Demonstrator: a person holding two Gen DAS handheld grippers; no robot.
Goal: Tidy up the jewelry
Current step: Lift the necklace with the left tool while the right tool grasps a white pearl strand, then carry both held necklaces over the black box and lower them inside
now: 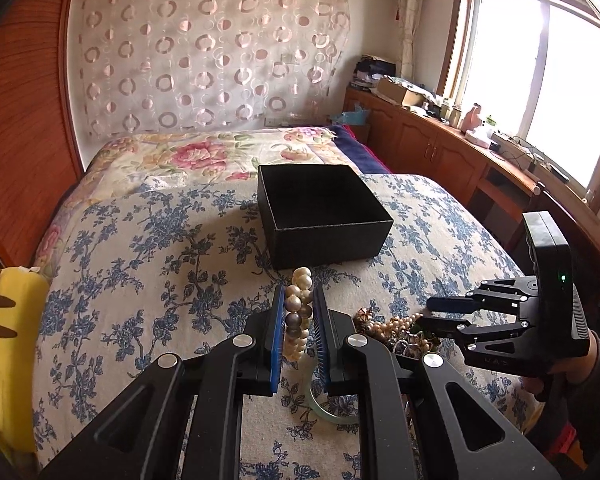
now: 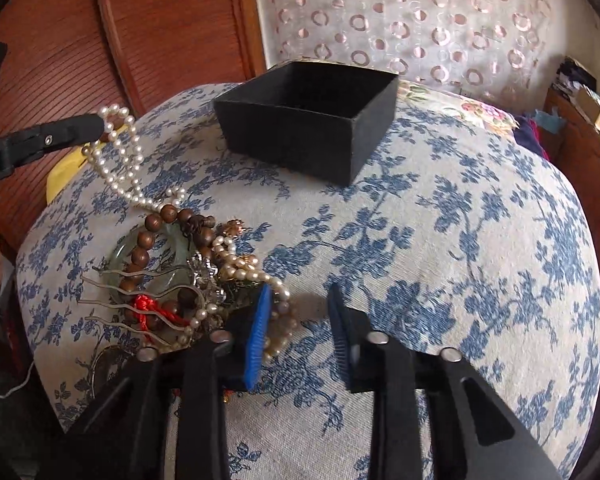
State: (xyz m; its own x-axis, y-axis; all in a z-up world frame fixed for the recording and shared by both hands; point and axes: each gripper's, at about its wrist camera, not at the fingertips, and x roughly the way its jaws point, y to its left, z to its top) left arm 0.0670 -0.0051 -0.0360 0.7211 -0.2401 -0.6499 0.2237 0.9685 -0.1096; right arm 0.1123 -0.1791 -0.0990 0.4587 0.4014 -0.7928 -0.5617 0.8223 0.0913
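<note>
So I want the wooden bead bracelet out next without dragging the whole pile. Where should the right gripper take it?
Grip the wooden bead bracelet on its upper-left arc, coming from above. There the beads lie exposed over the jade bangle, away from the red knot and hair pins lower down. The right gripper is open.

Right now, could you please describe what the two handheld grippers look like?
Both the left gripper and right gripper are matte black linkage frames with round silver pivot pins and ribbed blue pads lining the jaws. The right one's body shows a small green light.
</note>
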